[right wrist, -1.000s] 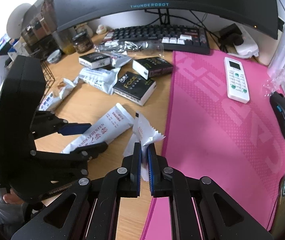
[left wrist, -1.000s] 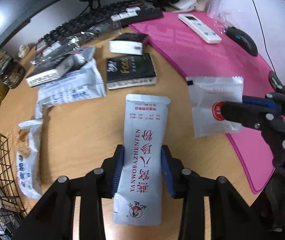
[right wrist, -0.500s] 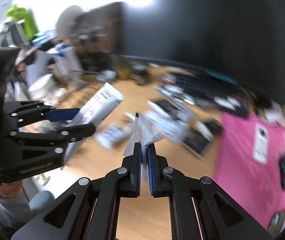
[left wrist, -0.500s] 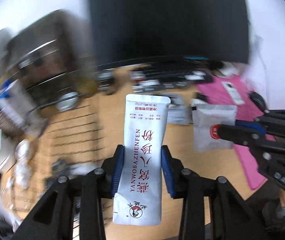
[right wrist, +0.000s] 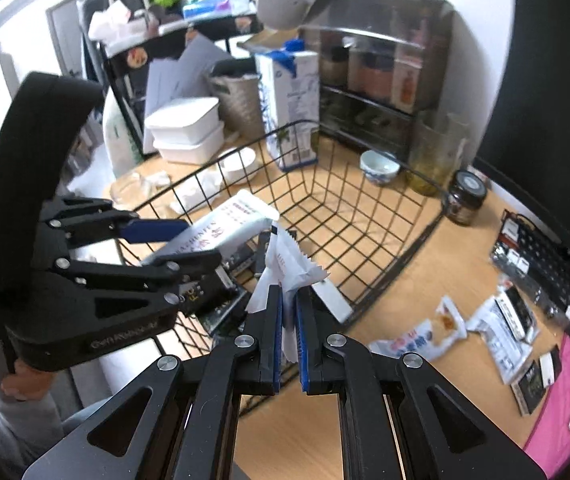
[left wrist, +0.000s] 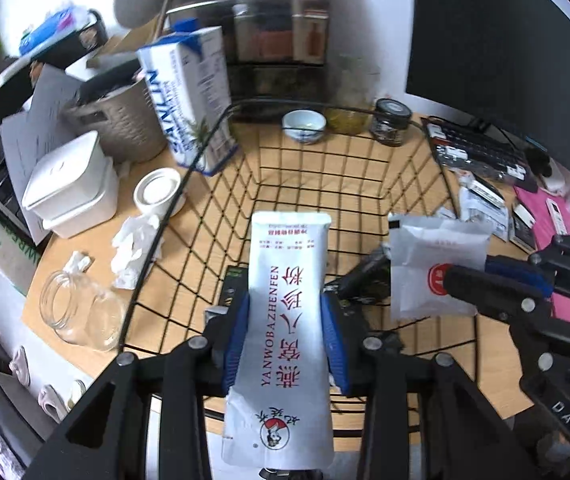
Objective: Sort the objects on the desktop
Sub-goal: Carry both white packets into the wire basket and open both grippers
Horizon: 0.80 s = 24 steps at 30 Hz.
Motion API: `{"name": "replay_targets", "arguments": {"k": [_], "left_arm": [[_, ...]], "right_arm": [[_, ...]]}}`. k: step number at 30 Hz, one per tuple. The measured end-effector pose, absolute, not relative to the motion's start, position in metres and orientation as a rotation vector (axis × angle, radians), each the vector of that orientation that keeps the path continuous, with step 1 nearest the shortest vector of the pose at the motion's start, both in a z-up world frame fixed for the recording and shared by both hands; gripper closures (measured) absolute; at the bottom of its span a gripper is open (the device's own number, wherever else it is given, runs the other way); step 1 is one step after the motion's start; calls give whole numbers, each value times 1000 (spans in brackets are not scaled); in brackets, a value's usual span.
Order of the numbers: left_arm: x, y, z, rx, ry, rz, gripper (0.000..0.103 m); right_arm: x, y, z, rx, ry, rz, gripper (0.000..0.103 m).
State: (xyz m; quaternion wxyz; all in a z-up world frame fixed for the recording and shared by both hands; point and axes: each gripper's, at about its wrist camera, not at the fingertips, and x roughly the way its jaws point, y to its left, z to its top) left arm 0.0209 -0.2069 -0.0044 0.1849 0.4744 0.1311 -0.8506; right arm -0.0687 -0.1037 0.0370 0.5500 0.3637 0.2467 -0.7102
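At the bottom centre of the left wrist frame, the left hand-held gripper (left wrist: pixel 285 344) is clamped across a long white sachet (left wrist: pixel 285 320) over the wire basket (left wrist: pixel 365 168), while the right hand-held gripper (right wrist: pixel 289 320) pinches a square white packet (right wrist: pixel 285 268); both look light, limp and slippery, best gripped mid-body.

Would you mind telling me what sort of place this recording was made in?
Most likely a home or office computer desk that also holds food and kitchen bits: a keyboard under a large monitor, a milk carton beside stacked white food boxes, and a wire basket on the wooden top.
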Motion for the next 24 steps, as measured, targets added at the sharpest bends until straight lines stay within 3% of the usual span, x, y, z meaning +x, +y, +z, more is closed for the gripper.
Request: {"name": "replay_targets", "arguments": {"k": [8, 9, 12, 13, 16, 24], "left_arm": [[21, -217, -16, 1365, 392, -2379, 63], [20, -217, -14, 1365, 388, -2377, 59], [23, -216, -6, 1317, 380, -2391, 32], [24, -215, -4, 1302, 370, -2393, 30], [24, -213, -2, 1300, 356, -2392, 30], [21, -194, 13, 1294, 347, -2413, 30]], "right_arm": [[-66, -118, 24, 878, 592, -1656, 94], [-66, -118, 25, 883, 585, -1653, 93], [-71, -114, 27, 918, 536, -1631, 82], [-73, -111, 29, 920, 515, -1628, 76], [-76, -104, 34, 906, 497, -1651, 64], [-91, -77, 46, 896, 464, -1691, 63]]}}
